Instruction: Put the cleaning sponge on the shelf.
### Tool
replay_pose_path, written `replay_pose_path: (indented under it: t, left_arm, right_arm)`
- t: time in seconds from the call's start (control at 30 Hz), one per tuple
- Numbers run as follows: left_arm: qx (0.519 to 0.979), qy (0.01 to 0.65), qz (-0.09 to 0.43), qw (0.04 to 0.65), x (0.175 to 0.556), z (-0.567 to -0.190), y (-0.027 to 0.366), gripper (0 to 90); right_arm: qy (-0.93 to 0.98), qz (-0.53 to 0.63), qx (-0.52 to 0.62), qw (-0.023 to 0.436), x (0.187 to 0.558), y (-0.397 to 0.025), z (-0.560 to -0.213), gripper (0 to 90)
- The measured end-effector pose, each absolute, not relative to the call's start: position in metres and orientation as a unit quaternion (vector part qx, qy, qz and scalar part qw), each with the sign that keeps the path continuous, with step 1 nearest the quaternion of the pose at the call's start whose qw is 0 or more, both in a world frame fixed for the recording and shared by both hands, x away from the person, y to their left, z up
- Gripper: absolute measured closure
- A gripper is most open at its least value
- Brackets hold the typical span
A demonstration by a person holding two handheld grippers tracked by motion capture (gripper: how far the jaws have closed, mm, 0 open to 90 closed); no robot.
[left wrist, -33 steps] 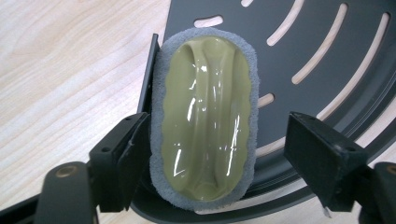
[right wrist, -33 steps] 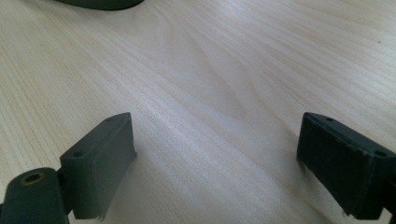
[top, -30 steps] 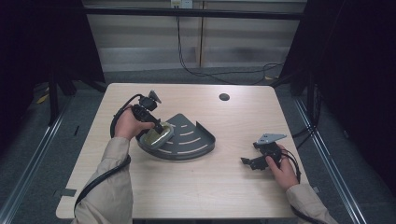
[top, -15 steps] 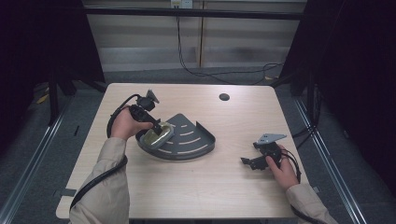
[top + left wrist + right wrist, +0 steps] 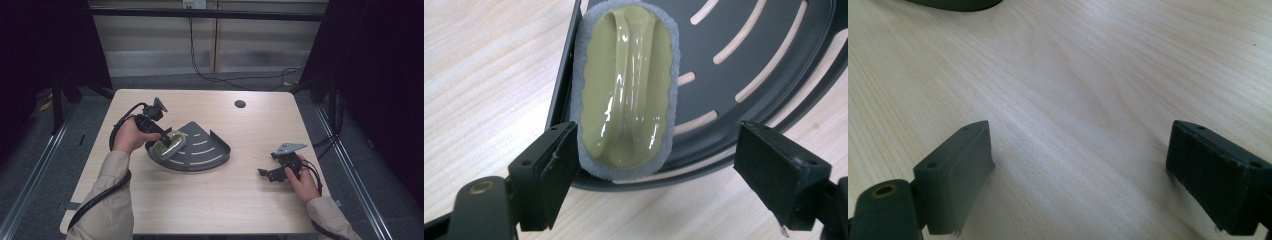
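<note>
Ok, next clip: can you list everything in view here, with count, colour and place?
Scrubbing pad: one, olive-green with a grey foam edge and a looped handle, lying in the rack at its left rim.
Corner rack: one, dark grey, slotted, fan-shaped, on the table left of centre.
Table: one, light wood, with a dark round hole near the far edge.
Cables: black, on the floor beyond the table.
Left gripper: one, black, jaws open around the pad's near end.
Right gripper: one, black, jaws open over bare table on the right.

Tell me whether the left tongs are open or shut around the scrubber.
Open. In the left gripper view the left tongs stand wide apart, the green scrubber lying between them on the dark rack, ungripped.
</note>
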State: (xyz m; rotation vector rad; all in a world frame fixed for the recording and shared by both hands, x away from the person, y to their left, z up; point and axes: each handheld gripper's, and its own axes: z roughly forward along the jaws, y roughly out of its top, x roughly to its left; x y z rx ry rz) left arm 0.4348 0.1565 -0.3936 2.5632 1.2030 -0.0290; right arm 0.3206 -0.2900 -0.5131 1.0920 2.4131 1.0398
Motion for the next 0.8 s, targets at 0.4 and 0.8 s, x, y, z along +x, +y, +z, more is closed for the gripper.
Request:
replay_pose_path:
  t: [0.4, 0.8]
  left_arm:
    - [0.888, 0.428, -0.016, 0.165, 0.422, -0.390, 0.171, 18.3]
    - [0.883, 0.434, -0.027, 0.179, 0.408, -0.390, 0.187, 17.6]
  right_arm:
    - [0.839, 0.361, 0.381, 0.147, 0.320, -0.290, -0.513, 10.9]
    - [0.839, 0.361, 0.380, 0.147, 0.320, -0.290, -0.513, 10.9]
